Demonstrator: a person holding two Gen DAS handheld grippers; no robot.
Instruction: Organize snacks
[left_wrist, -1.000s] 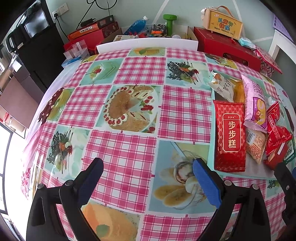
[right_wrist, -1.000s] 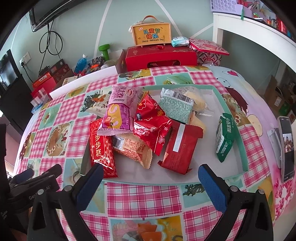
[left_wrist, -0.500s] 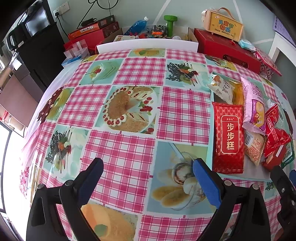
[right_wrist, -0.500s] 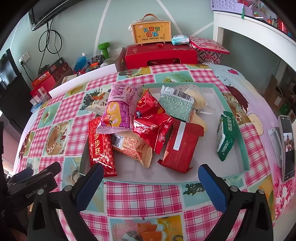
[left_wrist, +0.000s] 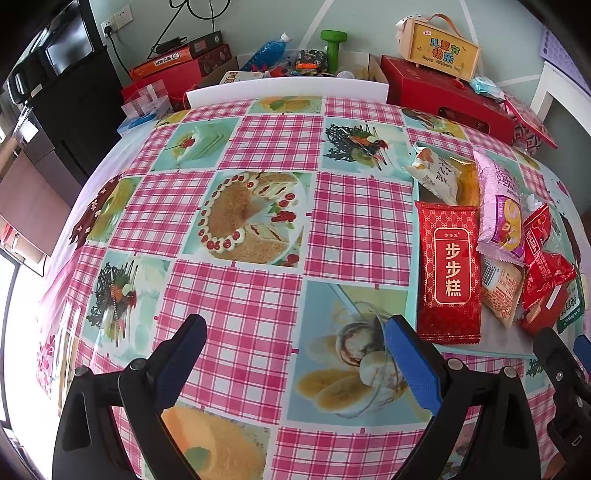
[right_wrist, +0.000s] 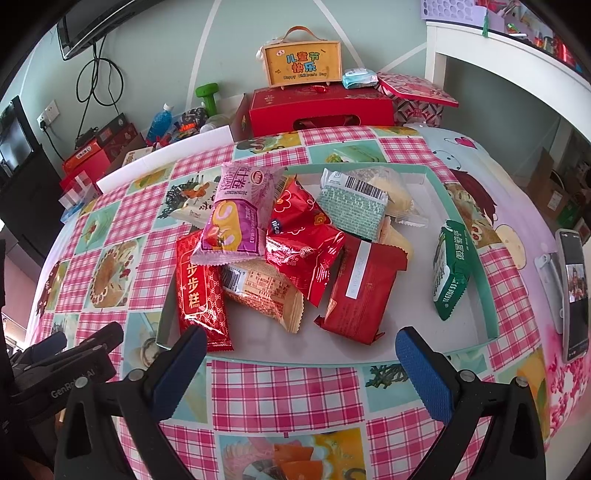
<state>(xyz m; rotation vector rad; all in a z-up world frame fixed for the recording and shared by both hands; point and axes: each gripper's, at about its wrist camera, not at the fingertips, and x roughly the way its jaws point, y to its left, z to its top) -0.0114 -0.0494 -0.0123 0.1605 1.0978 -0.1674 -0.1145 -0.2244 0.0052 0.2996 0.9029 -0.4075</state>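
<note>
Both tools (left_wrist: 295, 350) (right_wrist: 301, 354) wide open, empty.

A table covered by a pink-checked tablecloth (right_wrist: 280, 387) printed with dessert pictures carries everything. Directly on the cloth lies a shallow teal-rimmed tray (right_wrist: 493, 295) with a pale floor. Right of the tray, near the cloth's edge, a smartphone (right_wrist: 574, 291) lies face up with its screen lit, and a white object (right_wrist: 550, 273) lies between it and the tray. Left of the tray the cloth is bare.
</note>
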